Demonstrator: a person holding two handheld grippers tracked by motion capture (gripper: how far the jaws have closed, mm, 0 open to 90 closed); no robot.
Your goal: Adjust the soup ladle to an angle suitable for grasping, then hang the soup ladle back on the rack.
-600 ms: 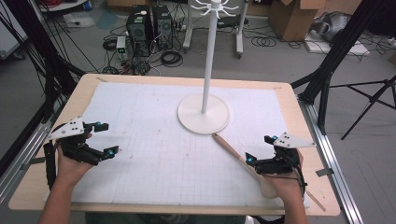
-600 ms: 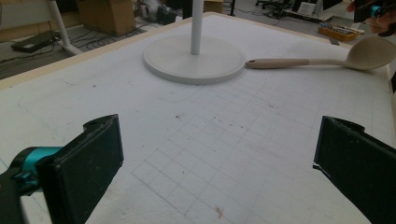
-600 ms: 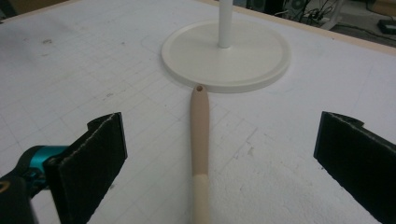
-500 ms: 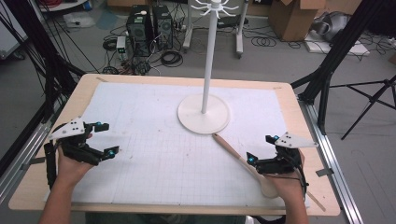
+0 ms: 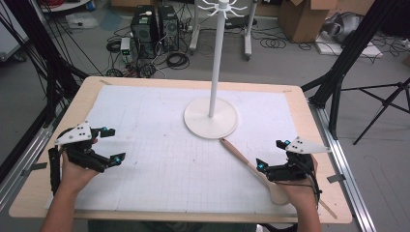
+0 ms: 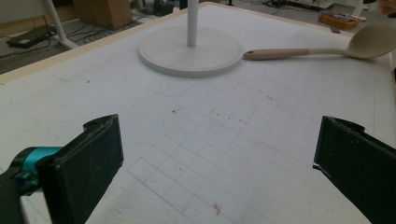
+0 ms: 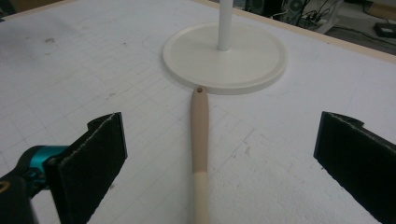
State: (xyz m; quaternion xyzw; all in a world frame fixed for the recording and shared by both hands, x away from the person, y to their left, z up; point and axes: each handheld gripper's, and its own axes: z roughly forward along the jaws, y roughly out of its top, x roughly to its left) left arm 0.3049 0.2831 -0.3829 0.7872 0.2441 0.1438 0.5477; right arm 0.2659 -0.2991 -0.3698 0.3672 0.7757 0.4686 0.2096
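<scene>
Broadly, a wooden table carries a white gridded mat, and no brand, label or readable writing can be made out on anything. Toward the far middle of the mat stands the white stand, a round flat base with a thin upright pole rising to a ring of hooks at the top; every place below is given from that stand.

A wooden spoon lies flat on the mat on the near right of the stand. Its long axis runs diagonally: the handle tip, with a small hole in it, points at the stand's base and lies just beside its rim, while the bowl lies at the near end, toward the table's near right corner.

The right gripper sits near and to the right of the stand, over the spoon's bowl end. Its jaws are spread wide and hold nothing; in the right gripper view the handle runs up the middle of the gap toward the stand, touching neither jaw.

The left gripper is well apart from the stand, near and to its left, above bare mat. Its jaws also stand wide apart and empty.
</scene>
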